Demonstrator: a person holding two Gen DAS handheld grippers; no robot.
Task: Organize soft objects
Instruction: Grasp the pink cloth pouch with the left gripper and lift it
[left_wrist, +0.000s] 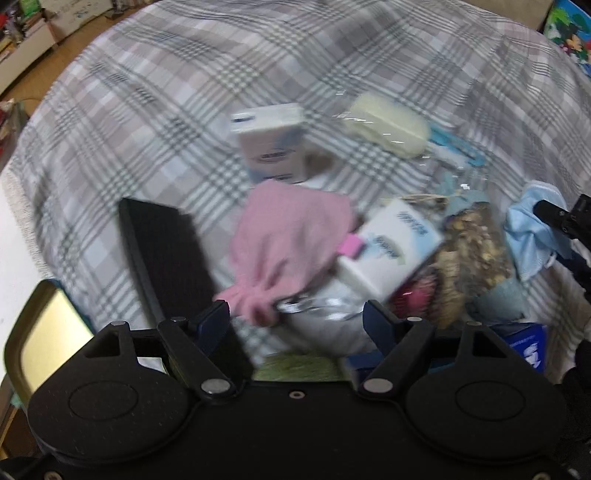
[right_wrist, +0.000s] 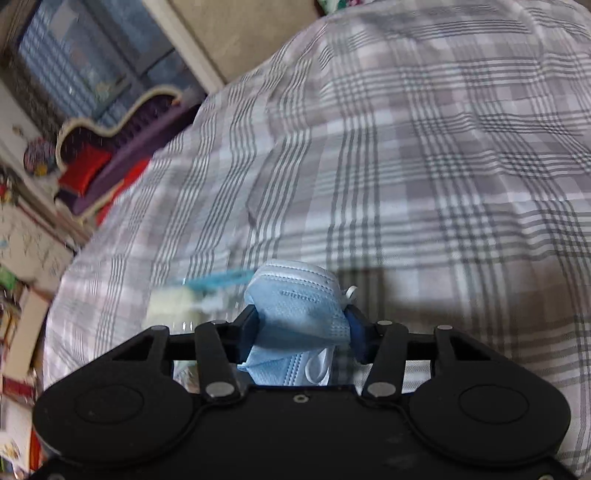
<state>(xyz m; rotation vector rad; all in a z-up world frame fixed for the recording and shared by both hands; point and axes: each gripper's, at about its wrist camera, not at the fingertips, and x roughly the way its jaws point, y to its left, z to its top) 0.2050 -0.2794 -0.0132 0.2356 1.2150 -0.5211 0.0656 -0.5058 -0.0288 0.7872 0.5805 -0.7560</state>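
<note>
While left tongs (left_wrist: 295, 314) hang apart, right tongs (right_wrist: 301, 325), angled downward, clamp face mask (right_wrist: 299, 306).

Right gripper (right_wrist: 301, 332) fingers clamping blue face mask (right_wrist: 299, 306), plaid bedcover (right_wrist: 424, 166), possibly sponge (right_wrist: 173, 302)

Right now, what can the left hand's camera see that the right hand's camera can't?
Only the left view shows the pink pouch, the white boxes, the black case and the open left gripper. Only the right view shows the purple couch. Both show the checked blanket, the blue face mask in the right gripper, and the cream brush.
</note>
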